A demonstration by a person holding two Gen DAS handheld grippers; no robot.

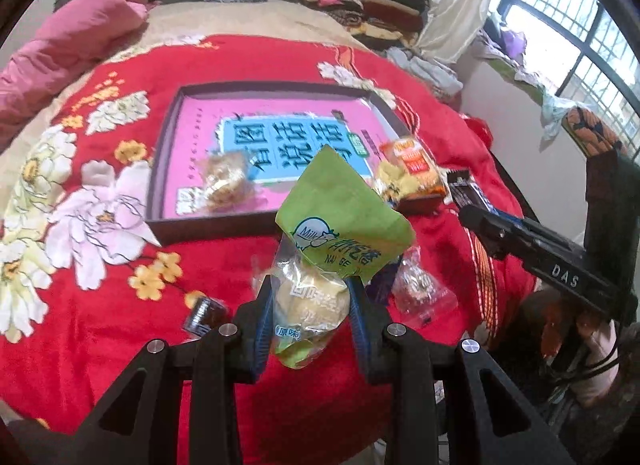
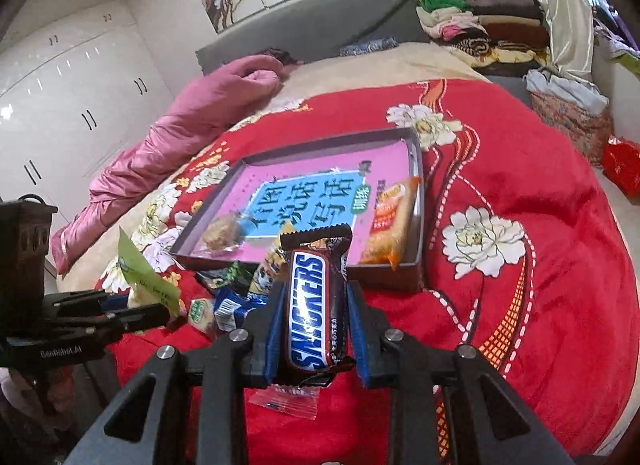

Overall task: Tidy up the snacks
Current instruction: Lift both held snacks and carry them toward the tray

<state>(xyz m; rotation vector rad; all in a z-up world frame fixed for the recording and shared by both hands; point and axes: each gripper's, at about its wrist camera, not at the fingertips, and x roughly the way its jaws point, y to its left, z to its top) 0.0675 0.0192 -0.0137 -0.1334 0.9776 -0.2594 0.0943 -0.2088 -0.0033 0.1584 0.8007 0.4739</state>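
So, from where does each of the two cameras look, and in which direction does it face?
Left wrist: sits behind the left gripper, looks down across the red blanket to the tray; its fingers clamp a green milk-bread packet; the right gripper shows too.
Right wrist: sits behind the right gripper, facing the tray and headboard; it clamps a Snickers bar; the left gripper enters at left.
Shared: tray, blanket, both grippers.
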